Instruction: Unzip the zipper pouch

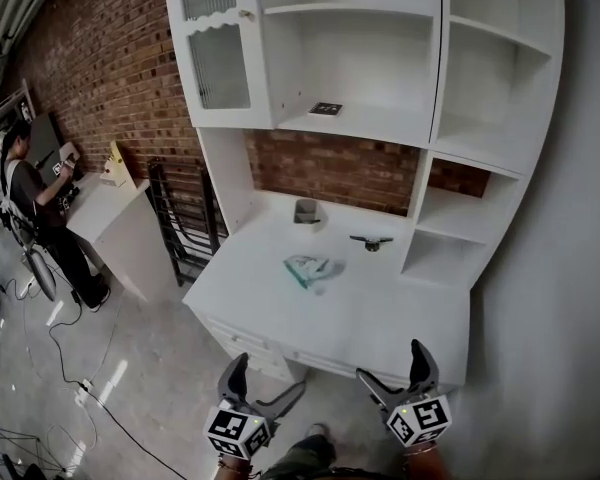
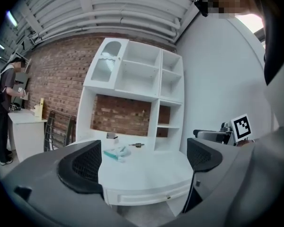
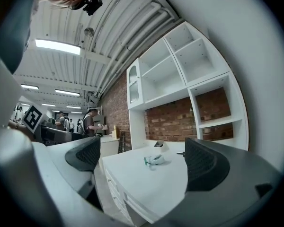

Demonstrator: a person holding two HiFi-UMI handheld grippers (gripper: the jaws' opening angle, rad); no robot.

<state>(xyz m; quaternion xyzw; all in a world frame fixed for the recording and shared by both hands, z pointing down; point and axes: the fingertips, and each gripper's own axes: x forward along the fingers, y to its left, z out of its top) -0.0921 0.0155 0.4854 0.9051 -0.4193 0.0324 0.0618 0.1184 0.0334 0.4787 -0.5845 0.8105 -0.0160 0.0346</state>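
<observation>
A crumpled, pale teal-and-white zipper pouch (image 1: 313, 268) lies flat on a smooth white tabletop (image 1: 360, 313), toward its far middle, well apart from both grippers. The left gripper (image 1: 268, 376) and right gripper (image 1: 390, 363) hang side by side over the floor (image 1: 150, 378) at the tabletop's near edge, each with its dark, mesh-textured jaws spread wide and nothing between them. Each carries a cube (image 1: 238, 431) printed with black-and-white square markers. Beyond the pouch, a small grey cup (image 1: 306, 211) stands near the back of the tabletop, and a dark, winged-looking object (image 1: 371, 240) sits to its right; what it is cannot be told. A white shelf unit (image 1: 500, 88) rises over the tabletop against a red brick wall (image 1: 110, 78), with a ribbed-glass door (image 1: 218, 63) at its upper left and a small black square item (image 1: 326, 109) on one shelf. At far left, a person (image 1: 30, 183) stands at another white table (image 1: 105, 203).
</observation>
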